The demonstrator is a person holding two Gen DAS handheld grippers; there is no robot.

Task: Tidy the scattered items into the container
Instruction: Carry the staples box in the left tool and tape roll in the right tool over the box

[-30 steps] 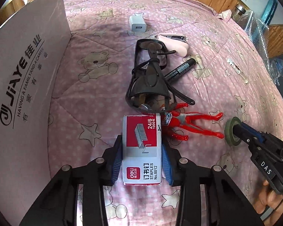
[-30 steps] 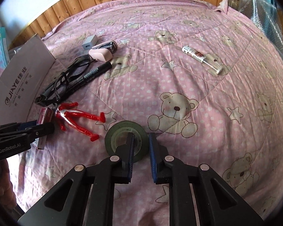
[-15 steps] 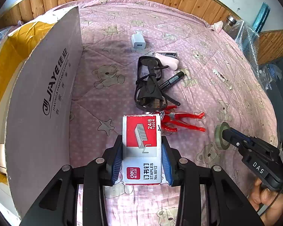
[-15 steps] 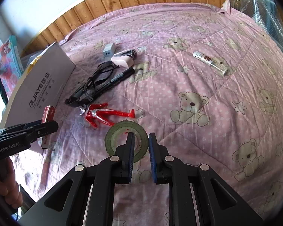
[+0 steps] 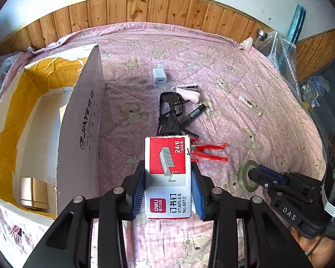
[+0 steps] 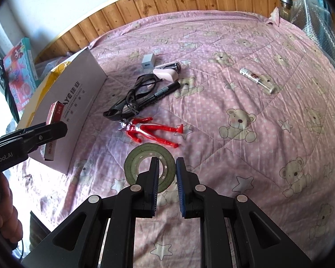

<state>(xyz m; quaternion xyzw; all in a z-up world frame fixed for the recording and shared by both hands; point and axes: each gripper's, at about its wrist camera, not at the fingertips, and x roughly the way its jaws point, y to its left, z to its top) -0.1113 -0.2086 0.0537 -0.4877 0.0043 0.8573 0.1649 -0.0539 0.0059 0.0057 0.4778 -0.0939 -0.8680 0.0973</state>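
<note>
Pink teddy-bear bedspread [image 5: 245, 71] with most items still scattered: left hand-held gripper [image 5: 168, 184] grasps a staples box [image 5: 168, 174] beside the nearly empty cardboard box [image 5: 82, 120], right hand-held gripper [image 6: 166, 178] pinches a green tape roll [image 6: 136, 156], neither yet deposited

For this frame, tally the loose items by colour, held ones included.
Red or red-and-white: 2, the staple box and toy figure
Black: 2, glasses and marker
White or pink: 2, charger and stapler
Green: 1, tape roll
Clear: 1, small bottle
Total: 8
</note>
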